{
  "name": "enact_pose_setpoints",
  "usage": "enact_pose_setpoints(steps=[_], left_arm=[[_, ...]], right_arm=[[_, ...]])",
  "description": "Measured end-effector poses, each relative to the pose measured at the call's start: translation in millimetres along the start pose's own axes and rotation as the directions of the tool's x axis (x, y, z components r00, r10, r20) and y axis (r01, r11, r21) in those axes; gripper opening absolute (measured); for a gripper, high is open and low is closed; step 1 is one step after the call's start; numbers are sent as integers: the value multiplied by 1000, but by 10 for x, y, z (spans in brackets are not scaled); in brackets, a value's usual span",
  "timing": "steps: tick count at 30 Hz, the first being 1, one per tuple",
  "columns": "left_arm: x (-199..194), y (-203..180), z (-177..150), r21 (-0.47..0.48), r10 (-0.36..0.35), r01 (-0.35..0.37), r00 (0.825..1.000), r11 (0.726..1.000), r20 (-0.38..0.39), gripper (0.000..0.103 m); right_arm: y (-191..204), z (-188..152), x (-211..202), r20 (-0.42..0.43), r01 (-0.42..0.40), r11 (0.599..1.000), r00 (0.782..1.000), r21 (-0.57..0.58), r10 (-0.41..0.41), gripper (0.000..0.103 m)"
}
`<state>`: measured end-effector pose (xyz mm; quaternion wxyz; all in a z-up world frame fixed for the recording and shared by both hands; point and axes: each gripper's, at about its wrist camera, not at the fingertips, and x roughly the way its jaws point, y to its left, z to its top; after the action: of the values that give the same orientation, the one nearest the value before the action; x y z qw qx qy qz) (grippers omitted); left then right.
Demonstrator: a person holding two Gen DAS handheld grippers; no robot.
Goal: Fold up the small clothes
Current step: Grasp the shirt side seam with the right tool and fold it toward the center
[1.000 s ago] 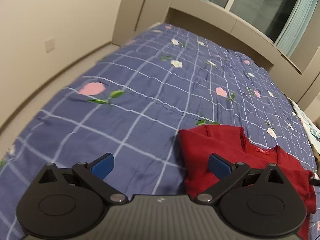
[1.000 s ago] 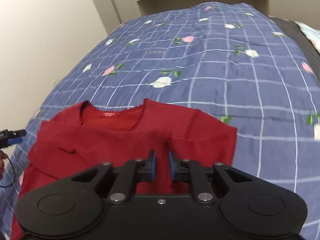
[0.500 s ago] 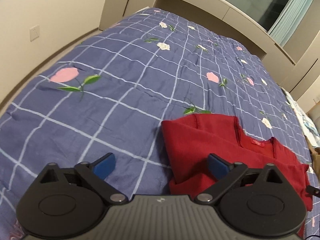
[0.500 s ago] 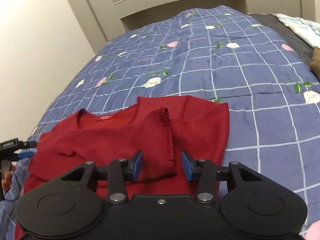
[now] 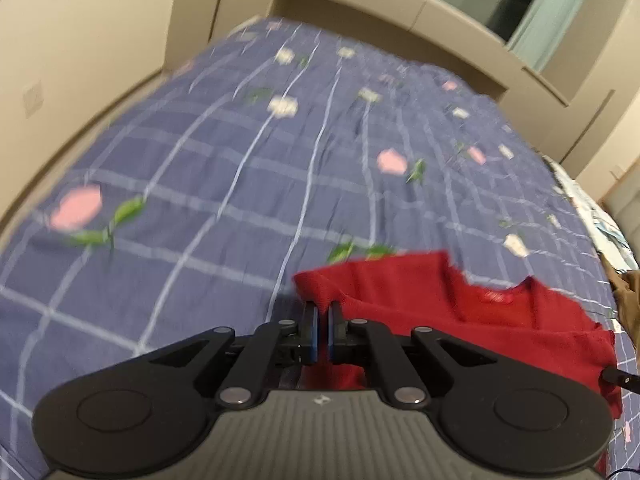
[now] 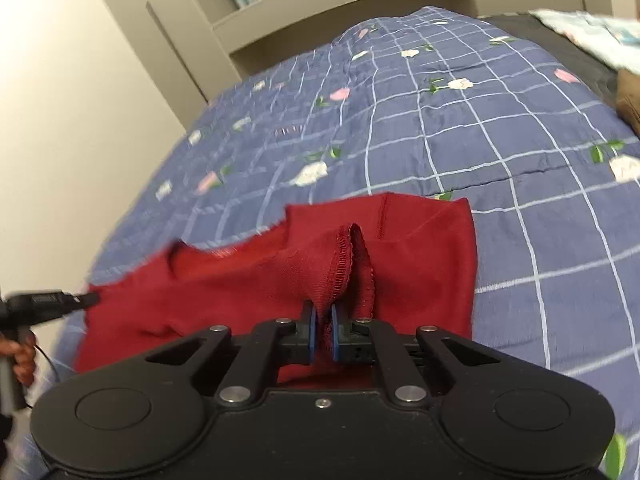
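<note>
A red knit sweater (image 5: 440, 308) lies partly folded on the blue checked bedspread (image 5: 240, 160), its neck label facing up. My left gripper (image 5: 322, 320) is shut at the sweater's left edge, and the picture is blurred there. In the right wrist view the sweater (image 6: 420, 260) bunches up into a ridge with a stitched hem. My right gripper (image 6: 322, 334) is shut on that ridge, with fabric pinched between the blue pads. The left gripper (image 6: 52, 304) shows side-on at the far left, held by a hand (image 6: 22, 356), its tip at the sweater's edge.
The bedspread (image 6: 500, 140) with flower prints runs far ahead to a beige ledge (image 5: 400, 8) under a window. A wall flanks the bed's left side. Light patterned cloth (image 6: 592, 32) and a brown item (image 6: 628, 96) lie at the bed's right edge.
My left gripper went from wide open to shut and slid right onto the sweater's edge. My right gripper opened around the hem ridge, then shut on it, pulling the fabric up.
</note>
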<state>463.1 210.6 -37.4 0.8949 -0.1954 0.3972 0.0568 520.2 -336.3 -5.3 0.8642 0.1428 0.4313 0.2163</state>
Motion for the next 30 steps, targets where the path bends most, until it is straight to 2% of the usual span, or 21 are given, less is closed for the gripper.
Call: enact_pose_setpoints(steps=[2, 3, 5, 9, 10, 11, 12, 13, 14, 15, 19, 21, 22, 23, 24, 26, 30], left_arm=[[-114, -56, 68, 62, -8, 6, 999, 998, 43, 3], [-124, -103, 95, 104, 8, -13, 999, 994, 50, 3], [-24, -149, 126, 175, 51, -53, 999, 983, 18, 3], [243, -73, 76, 134, 42, -35, 998, 990, -52, 5], [251, -55, 30, 119, 43, -36, 997, 992, -57, 9], [234, -41, -13, 102, 46, -40, 997, 994, -58, 23], [196, -29, -57, 88, 42, -37, 998, 995, -57, 34], [157, -10, -103, 79, 33, -29, 998, 996, -55, 64], [108, 2, -155, 71, 25, -22, 999, 997, -43, 81], [57, 11, -209, 67, 17, -15, 999, 998, -31, 82], [-14, 57, -417, 38, -13, 15, 998, 999, -65, 80], [21, 60, -492, 29, -3, 5, 996, 1000, -86, 67], [22, 35, -511, 46, 18, -15, 997, 999, -79, 50], [13, 11, -508, 60, 23, -19, 997, 998, -76, 24], [-5, 10, -497, 49, -4, 8, 996, 999, -84, 11], [-68, -10, -453, 30, -11, 13, 997, 999, -72, 5], [-172, -86, -418, 79, 35, -31, 998, 996, -54, 4]], right_arm=[[1, 20, -135, 12, -20, 999, 1000, 44, 20, 7], [8, 25, -178, 12, -19, 999, 1000, 48, 18, 7], [12, 19, -188, -3, 7, 999, 1000, 34, -7, 7], [-46, -30, -10, -46, 46, 999, 998, 19, -45, 9], [-52, -45, 18, -50, 47, 999, 998, 13, -46, 13], [-56, -56, 31, -51, 38, 999, 998, 14, -37, 21], [-60, -72, 26, -44, 29, 999, 999, 16, -28, 24], [-62, -80, 13, -33, 21, 1000, 999, 16, -21, 32], [-69, -82, -2, -21, 15, 1000, 1000, 17, -15, 38], [-78, -79, -9, -13, 13, 1000, 1000, 21, -13, 40], [-156, -54, 46, 7, 19, 997, 1000, 72, -20, 42], [-181, -45, 112, 4, 21, 995, 1000, 94, -21, 37], [-176, -48, 145, 1, 19, 995, 1000, 98, -20, 21], [-156, -51, 169, -3, 20, 995, 1000, 95, -20, 10], [-126, -54, 172, 0, 22, 996, 1000, 89, -22, 10], [-70, -58, 126, 22, 27, 997, 999, 75, -28, 7], [-8, -62, -13, 48, 61, 997, 997, 57, -63, 7]])
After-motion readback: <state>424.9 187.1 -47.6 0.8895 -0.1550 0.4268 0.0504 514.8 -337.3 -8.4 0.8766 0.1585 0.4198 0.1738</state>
